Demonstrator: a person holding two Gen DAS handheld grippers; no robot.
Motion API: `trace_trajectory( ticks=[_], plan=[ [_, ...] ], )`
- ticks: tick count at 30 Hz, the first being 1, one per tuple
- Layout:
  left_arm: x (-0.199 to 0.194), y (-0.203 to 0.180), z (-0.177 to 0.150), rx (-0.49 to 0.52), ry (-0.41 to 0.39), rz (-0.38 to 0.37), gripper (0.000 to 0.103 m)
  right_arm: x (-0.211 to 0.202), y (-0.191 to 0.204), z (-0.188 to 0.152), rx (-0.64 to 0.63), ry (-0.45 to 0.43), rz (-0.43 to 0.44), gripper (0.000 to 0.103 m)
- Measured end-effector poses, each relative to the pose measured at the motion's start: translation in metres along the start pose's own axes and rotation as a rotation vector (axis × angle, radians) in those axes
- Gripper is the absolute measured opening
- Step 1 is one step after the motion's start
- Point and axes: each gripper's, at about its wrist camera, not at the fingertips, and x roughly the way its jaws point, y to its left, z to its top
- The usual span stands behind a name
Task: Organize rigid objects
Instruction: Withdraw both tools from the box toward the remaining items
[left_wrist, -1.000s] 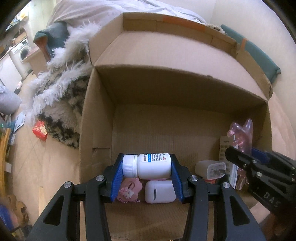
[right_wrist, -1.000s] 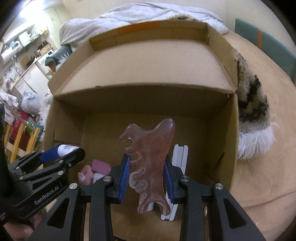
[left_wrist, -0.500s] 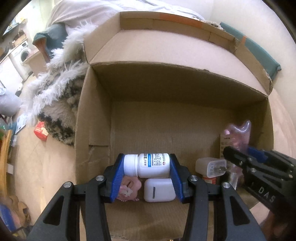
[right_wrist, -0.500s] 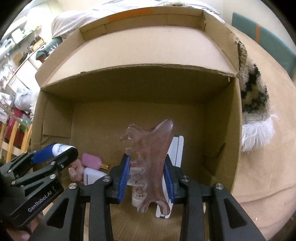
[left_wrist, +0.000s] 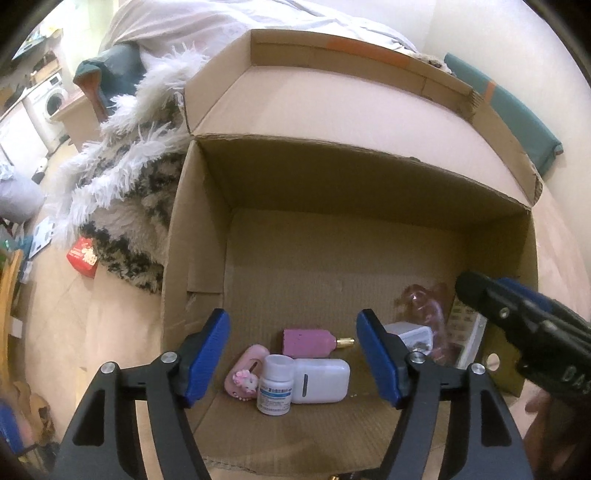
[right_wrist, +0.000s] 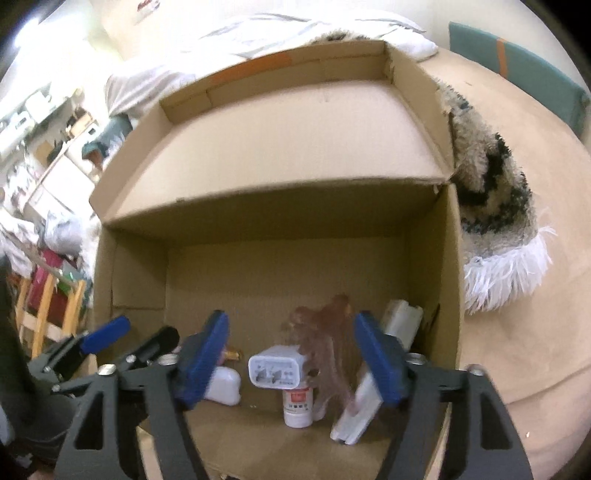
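Nearest to me, the left gripper (left_wrist: 291, 363) has its fingers (left_wrist: 207, 356) spreading apart, and nothing sits between them any longer: the white pill bottle (left_wrist: 276, 386) they pinched a second ago now stands on the floor of the cardboard box (left_wrist: 199, 236), upright, against the white case (left_wrist: 320, 380) and just beside the pink charm (left_wrist: 243, 376). Behind those lies the pink flask (left_wrist: 308, 342) with its gold cap. On my other side the right gripper (right_wrist: 291, 363) is opening too; its fingers (right_wrist: 376, 365) are wide and the reddish translucent comb (right_wrist: 325, 354) is loose between them, blurred, so I judge it is dropping or tipping, not held. It is low in the box, by the white charger (right_wrist: 277, 371), the small red-labelled bottle (right_wrist: 297, 400) and the white flat remote (right_wrist: 356, 413) leaning near the right wall. Both releases mean two more rigid items are in the box, so I reckon this pair is done and both hands are free to fetch more. Farther off, the box's back flap stands open, with a shaggy rug (left_wrist: 122, 206) on the bed (left_wrist: 229, 18) beyond
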Motion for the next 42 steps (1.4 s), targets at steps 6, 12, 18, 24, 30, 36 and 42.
trace_trajectory(
  ticks=[6,12,18,24,30,36,42],
  plan=[
    [-0.006,0.002,0.002,-0.004,-0.023,0.001,0.069,-0.005,0.001,0.004,0.011,-0.027,0.012,0.103],
    [-0.019,0.010,0.002,-0.026,-0.044,0.008,0.069,-0.010,0.002,0.007,0.020,-0.046,0.020,0.103],
    [-0.046,0.023,-0.001,-0.090,-0.028,0.000,0.069,-0.023,-0.002,0.006,0.074,-0.059,0.083,0.103],
    [-0.069,0.037,-0.007,-0.097,-0.064,0.047,0.069,-0.049,0.005,-0.003,0.029,-0.103,0.078,0.103],
    [-0.078,0.045,-0.030,-0.096,-0.057,0.069,0.069,-0.074,0.003,-0.019,0.033,-0.123,0.096,0.103],
    [-0.085,0.053,-0.054,-0.117,-0.043,0.077,0.069,-0.077,0.005,-0.044,0.036,-0.077,0.101,0.103],
    [-0.086,0.054,-0.073,-0.115,-0.035,0.084,0.069,-0.079,0.011,-0.066,-0.001,-0.053,0.084,0.103]
  ],
)
